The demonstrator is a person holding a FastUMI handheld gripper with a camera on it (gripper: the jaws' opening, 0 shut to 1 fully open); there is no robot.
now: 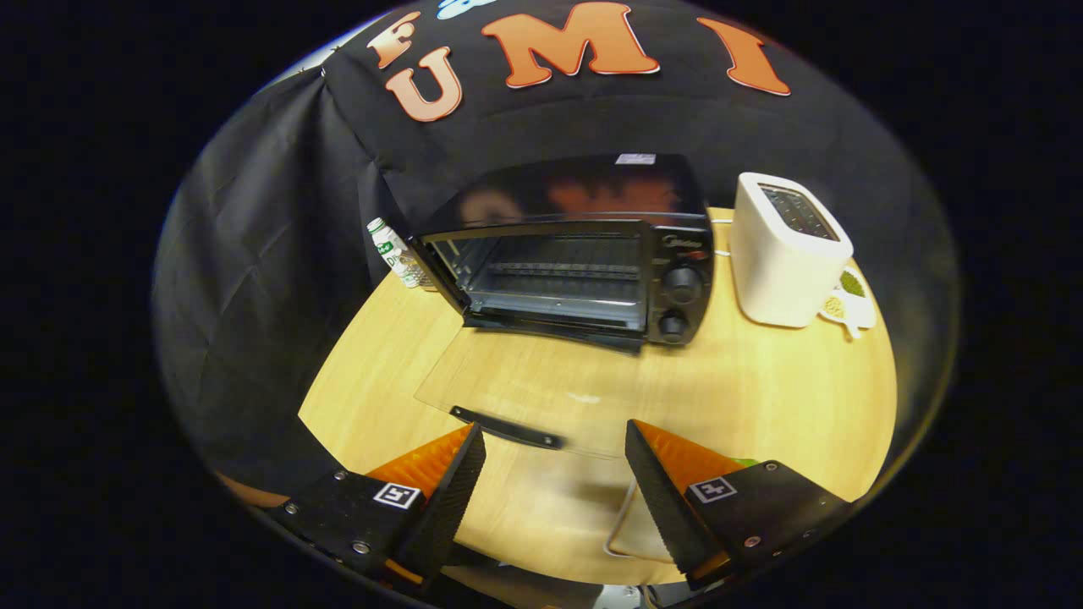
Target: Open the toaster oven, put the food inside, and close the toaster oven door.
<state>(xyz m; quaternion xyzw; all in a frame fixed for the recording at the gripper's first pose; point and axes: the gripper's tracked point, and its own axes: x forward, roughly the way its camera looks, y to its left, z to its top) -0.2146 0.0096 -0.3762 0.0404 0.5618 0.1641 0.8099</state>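
On the wooden table [761, 397], the toaster oven [584, 249] stands open beyond the spread, empty fingers [554, 474].

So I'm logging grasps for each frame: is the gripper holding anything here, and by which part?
Nothing is held. The gripper is open, its fingers apart above the black handle of the black toaster oven's lowered glass door.

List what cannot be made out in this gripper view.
- Food: a green bit and a tray edge beside the right finger, which hides the rest.
- Small dish: partly behind the white toaster.
- Bottle: label too small.
- Toaster oven, door down; gripper open, holding nothing.
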